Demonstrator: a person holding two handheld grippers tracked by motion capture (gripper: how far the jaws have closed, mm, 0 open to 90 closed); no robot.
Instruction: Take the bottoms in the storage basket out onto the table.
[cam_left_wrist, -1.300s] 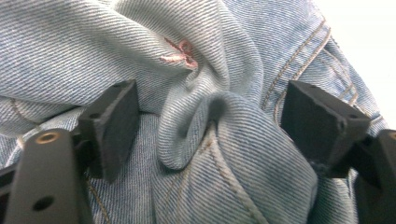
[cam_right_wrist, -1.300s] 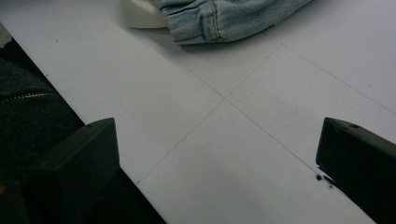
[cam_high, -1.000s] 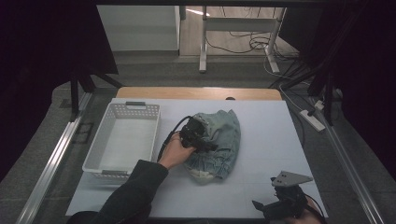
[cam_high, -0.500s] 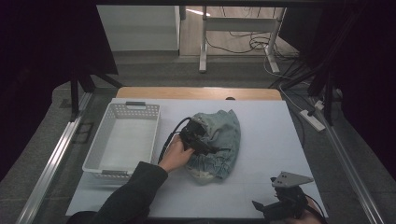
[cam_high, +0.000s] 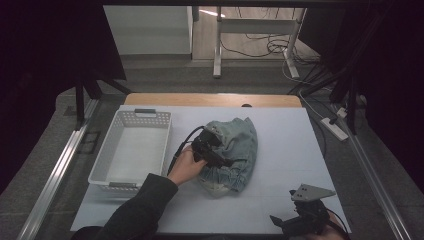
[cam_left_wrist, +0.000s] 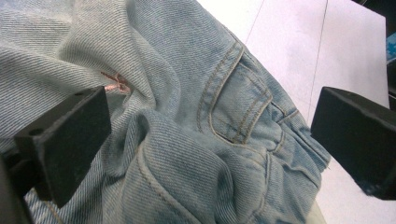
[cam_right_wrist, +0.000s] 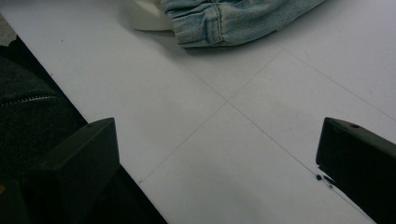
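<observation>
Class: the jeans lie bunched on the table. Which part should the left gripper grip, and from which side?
Probably the raised fold of the jeans beside the back pocket, coming from above. The fold stands up off the pile between the left gripper's open jaws, so the pads could close across it.

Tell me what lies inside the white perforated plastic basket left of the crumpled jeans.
Nothing shows inside the white perforated plastic basket: its pale floor looks bare in the high view. The near wall hides a thin strip of the floor behind it. The crumpled light-blue denim jeans lie outside, on the table.
</observation>
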